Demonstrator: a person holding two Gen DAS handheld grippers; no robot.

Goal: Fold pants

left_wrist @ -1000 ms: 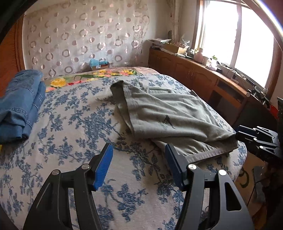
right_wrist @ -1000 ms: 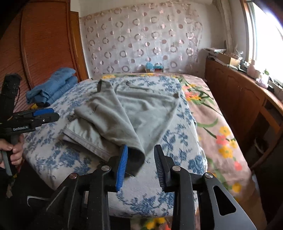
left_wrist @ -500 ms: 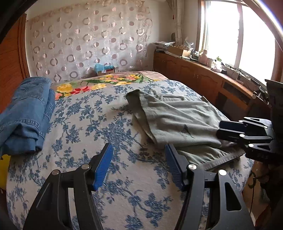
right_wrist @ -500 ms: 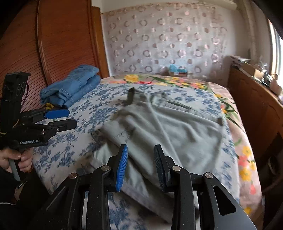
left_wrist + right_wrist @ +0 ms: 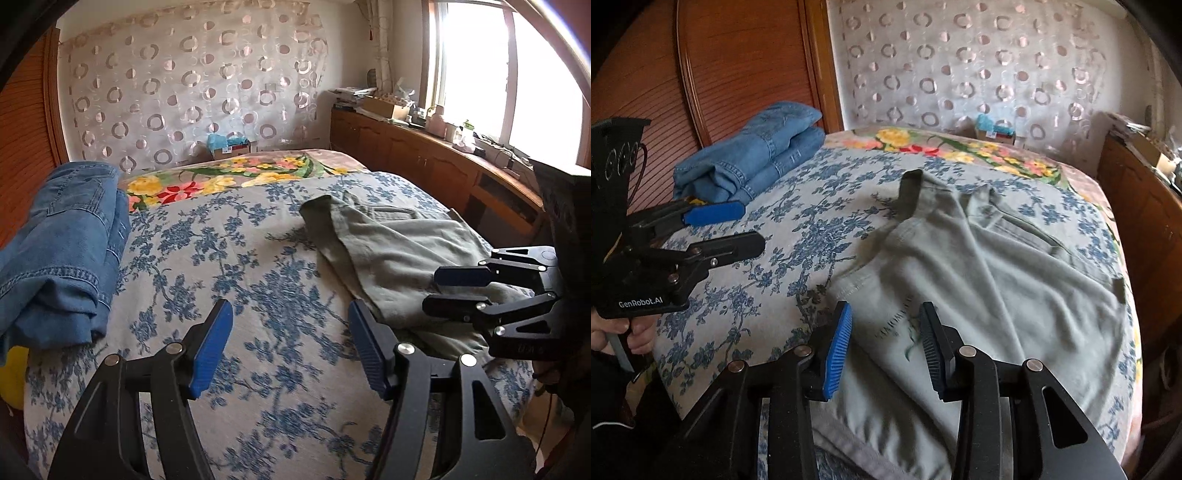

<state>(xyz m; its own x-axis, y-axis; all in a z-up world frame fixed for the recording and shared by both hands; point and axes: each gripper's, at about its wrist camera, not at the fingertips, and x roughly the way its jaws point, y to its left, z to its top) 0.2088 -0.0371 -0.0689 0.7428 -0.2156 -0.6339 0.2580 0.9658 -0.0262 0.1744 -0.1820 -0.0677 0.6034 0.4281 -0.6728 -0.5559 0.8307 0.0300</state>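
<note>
Grey-green pants [image 5: 979, 280] lie loosely spread on the bed [image 5: 221, 258] toward its right edge. Right gripper [image 5: 884, 345] hovers over them, jaws apart, empty; left gripper [image 5: 290, 345] wide apart over bare bedspread. Folded jeans [image 5: 62, 251] at left edge.

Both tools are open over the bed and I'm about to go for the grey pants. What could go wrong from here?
1. The grey pants lie rumpled with overlapping layers, so the right tool may pinch one layer only and fold crooked.
2. Their near edge seems to hang off the bed; a tug could slide them off.
3. The left tool is over bare bedspread, near the folded jeans.
</note>
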